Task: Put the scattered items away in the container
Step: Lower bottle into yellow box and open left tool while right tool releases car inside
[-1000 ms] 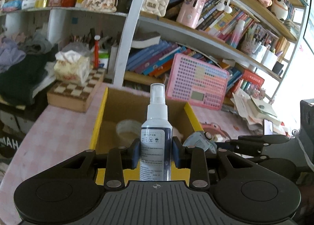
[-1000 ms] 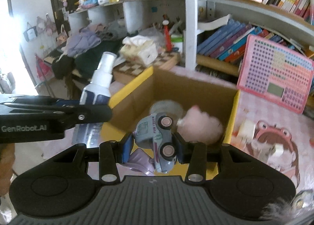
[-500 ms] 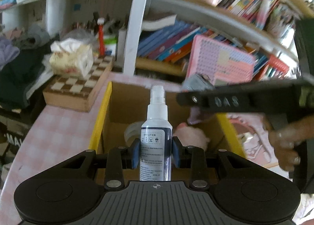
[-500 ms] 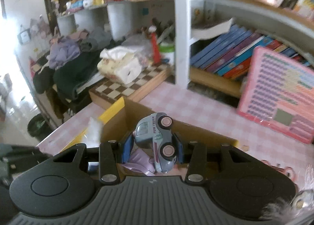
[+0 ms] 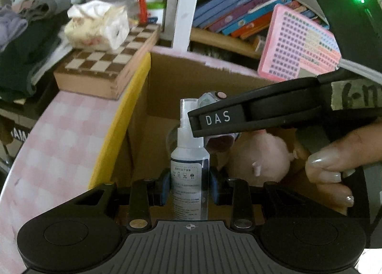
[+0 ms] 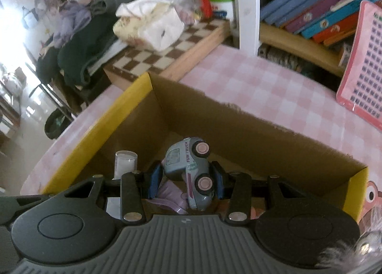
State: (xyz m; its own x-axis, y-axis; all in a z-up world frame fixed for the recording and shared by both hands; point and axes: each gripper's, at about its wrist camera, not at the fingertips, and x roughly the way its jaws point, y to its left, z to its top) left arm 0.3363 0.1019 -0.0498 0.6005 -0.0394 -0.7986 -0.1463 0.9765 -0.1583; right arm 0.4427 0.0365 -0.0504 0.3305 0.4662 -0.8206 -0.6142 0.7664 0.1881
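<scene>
Mid-delivery over the yellow-edged cardboard box [image 6: 238, 128] on the pink-checked tabletop [image 6: 250, 87]: left jaws grasping white spray bottle [image 5: 189, 173], right jaws clenched on grey toy truck [image 6: 191, 171]; next calls for lowering, then releasing.

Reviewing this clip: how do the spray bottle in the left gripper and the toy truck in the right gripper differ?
The spray bottle is tall, white and clear, held upright; the toy truck is squat, grey-blue with pink wheels, held on its side. The bottle carries small printed text; the truck reads FUN TRUCK. Both are clamped between blue pads, left gripper and right gripper, over the open cardboard box.
</scene>
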